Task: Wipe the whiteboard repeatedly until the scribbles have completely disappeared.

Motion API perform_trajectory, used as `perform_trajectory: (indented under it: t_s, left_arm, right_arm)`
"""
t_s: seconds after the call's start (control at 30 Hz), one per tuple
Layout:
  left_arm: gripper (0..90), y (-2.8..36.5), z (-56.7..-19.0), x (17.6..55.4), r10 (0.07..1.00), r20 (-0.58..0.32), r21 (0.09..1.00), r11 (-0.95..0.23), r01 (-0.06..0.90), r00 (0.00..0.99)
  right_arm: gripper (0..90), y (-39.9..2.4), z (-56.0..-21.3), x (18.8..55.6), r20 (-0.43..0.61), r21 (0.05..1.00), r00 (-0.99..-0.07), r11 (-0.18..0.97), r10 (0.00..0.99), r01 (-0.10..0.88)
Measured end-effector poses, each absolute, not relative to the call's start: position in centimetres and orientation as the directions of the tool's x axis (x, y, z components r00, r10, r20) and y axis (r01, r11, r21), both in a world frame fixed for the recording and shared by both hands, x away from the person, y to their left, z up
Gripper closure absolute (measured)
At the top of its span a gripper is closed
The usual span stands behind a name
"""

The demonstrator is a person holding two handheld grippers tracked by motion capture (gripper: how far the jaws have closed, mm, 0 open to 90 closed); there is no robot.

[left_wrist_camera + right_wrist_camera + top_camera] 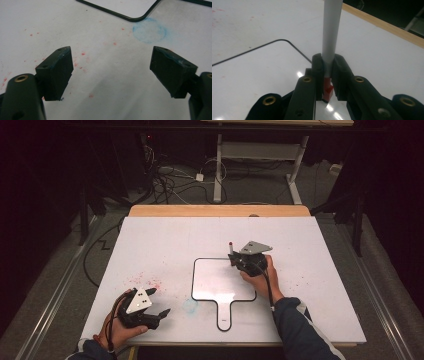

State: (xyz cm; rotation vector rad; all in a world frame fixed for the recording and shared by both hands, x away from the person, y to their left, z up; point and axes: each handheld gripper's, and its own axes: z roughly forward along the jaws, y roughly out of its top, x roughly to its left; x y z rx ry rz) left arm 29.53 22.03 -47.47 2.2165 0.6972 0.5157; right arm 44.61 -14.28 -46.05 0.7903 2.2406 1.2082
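1. Gripping a white marker [331, 37] upright, the right gripper [239, 260] stands over the far right corner of a small whiteboard [215, 279], its jaws pressed against the marker's barrel just above the red end [327, 90].
2. From the right gripper view, that red end points down at the whiteboard's glossy surface [262, 67]; whether it touches cannot be told.
3. Seen from the high view, the marker's other end [230, 245] rises above the gripper, beside the grey three-cornered plate [255, 247].
4. Lying flat on the white table [150, 240], the black-edged whiteboard turns its handle [225, 315] toward the person.
5. The left gripper [156, 303] rests in the person's left hand [117, 330] near the table's front left corner, well apart from the whiteboard, with its jaws spread wide and nothing between them.
6. Red specks [82, 53] and a faint blue ring [149, 30] mark the table ahead of the left gripper, the ring just beside the whiteboard's near corner.
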Motion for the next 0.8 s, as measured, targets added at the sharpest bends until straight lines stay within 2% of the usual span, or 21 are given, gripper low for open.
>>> perform_trajectory:
  t_s: [0.17, 0.3, 0.57, 0.8]
  left_arm:
    - [17.7, 22.1, -47.5, 29.5, 0.62, 0.145, 0.752, -0.576, 0.322, 0.771]
    - [17.7, 22.2, -47.5, 29.4, 0.622, 0.144, 0.751, -0.575, 0.324, 0.77]
    - [17.7, 22.3, -47.5, 29.3, 0.626, 0.145, 0.752, -0.573, 0.326, 0.766]
    - [17.7, 22.2, -47.3, 29.4, 0.631, 0.151, 0.757, -0.569, 0.322, 0.761]
  right_arm:
    - [82.0, -11.7, -46.2, 43.8, -0.105, 0.86, -0.774, 0.448, 0.624, 0.244]
    - [82.0, -10.9, -46.0, 43.1, -0.141, 0.847, -0.778, 0.482, 0.613, 0.227]
    - [82.0, -14.2, -45.5, 43.8, -0.121, 0.837, -0.717, 0.459, 0.686, 0.297]
    - [82.0, -16.9, -43.1, 41.7, -0.088, 0.873, -0.702, 0.395, 0.707, 0.288]
